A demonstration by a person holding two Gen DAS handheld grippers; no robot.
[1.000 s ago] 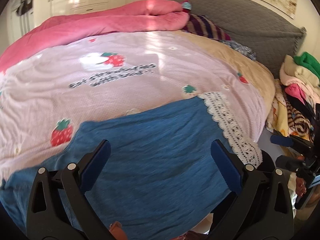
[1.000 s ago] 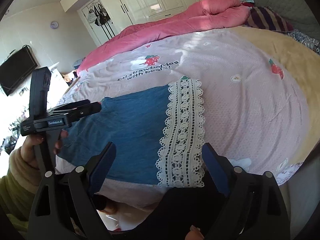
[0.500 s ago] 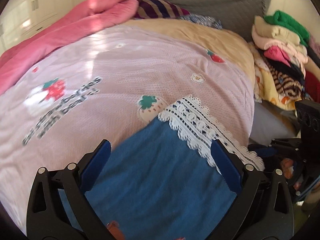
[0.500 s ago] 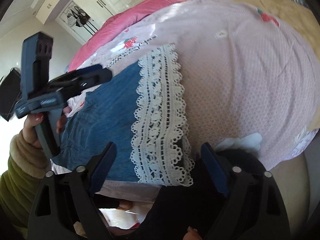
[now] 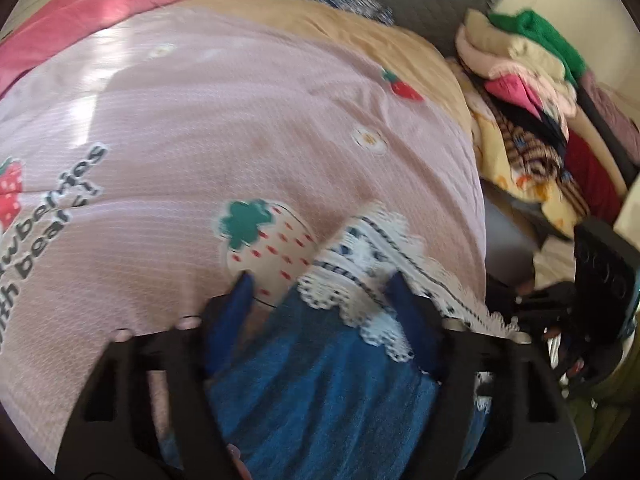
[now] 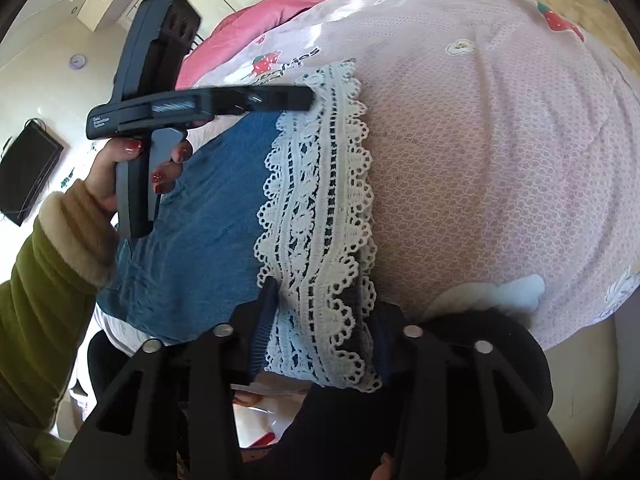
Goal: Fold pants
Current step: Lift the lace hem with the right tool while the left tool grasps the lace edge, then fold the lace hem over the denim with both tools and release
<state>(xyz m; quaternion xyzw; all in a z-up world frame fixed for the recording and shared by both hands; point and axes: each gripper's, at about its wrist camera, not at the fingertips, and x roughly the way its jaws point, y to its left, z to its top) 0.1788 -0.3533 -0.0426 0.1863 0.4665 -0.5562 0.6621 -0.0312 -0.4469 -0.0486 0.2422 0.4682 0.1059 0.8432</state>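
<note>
Both grippers at the lace hem, fold grasp starting.
Blue pants (image 6: 208, 216) flat on bed (image 6: 500, 128); left gripper (image 5: 320, 292) and right gripper (image 6: 320, 292) fingers closing across opposite corners of lace hem (image 6: 320, 184), not yet clenched, so the leg end lifts evenly.

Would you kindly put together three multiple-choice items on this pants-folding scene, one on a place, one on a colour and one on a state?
1. Where does the white lace trim sit on the blue pants?
A. along one end
B. across the middle
C. nowhere on them

2. What colour is the folded garment topping the clothes pile beside the bed?
A. orange
B. green
C. grey

3. What lies between the right gripper fingers?
A. nothing
B. the pink quilt
C. the lace trim

Answers:
1 A, the lace band runs along the edge of the blue cloth.
2 B, a bright green piece lies on top.
3 C, the jaws are closing with the lace between them.
</note>
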